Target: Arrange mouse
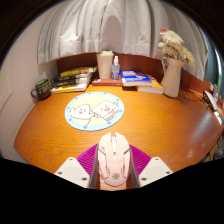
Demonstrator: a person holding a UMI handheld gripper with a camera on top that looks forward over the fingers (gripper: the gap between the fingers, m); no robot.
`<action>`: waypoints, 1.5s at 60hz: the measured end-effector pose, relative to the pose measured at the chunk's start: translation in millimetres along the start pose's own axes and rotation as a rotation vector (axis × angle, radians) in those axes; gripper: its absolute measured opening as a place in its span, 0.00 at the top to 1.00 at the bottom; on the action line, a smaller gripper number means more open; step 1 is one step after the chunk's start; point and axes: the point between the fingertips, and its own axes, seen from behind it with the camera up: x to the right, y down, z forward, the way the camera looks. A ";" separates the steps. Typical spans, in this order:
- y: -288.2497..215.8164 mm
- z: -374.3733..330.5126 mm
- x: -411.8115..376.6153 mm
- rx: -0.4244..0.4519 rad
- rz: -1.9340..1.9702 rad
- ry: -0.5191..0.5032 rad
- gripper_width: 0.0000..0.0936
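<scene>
A pale pink computer mouse (113, 158) sits between my two fingers, its front end pointing away from me over the wooden table (60, 135). The magenta pads (87, 156) press against both of its sides. My gripper (113, 165) is shut on the mouse. A round light-blue mouse pad (94, 109) with a cartoon picture lies on the table just beyond the mouse, slightly to the left.
At the table's far edge stand a dark mug (41, 89), stacked books (72, 79), a beige jar (105, 65), a small bottle (116, 68), more books (138, 80) and a white pitcher with dried flowers (172, 70). A curtain hangs behind.
</scene>
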 end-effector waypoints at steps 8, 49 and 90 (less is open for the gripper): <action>2.1 1.1 0.8 -0.019 -0.005 0.019 0.59; -309.3 -53.7 11.5 0.312 0.042 0.019 0.60; -126.4 138.6 -75.5 -0.032 0.004 -0.044 0.47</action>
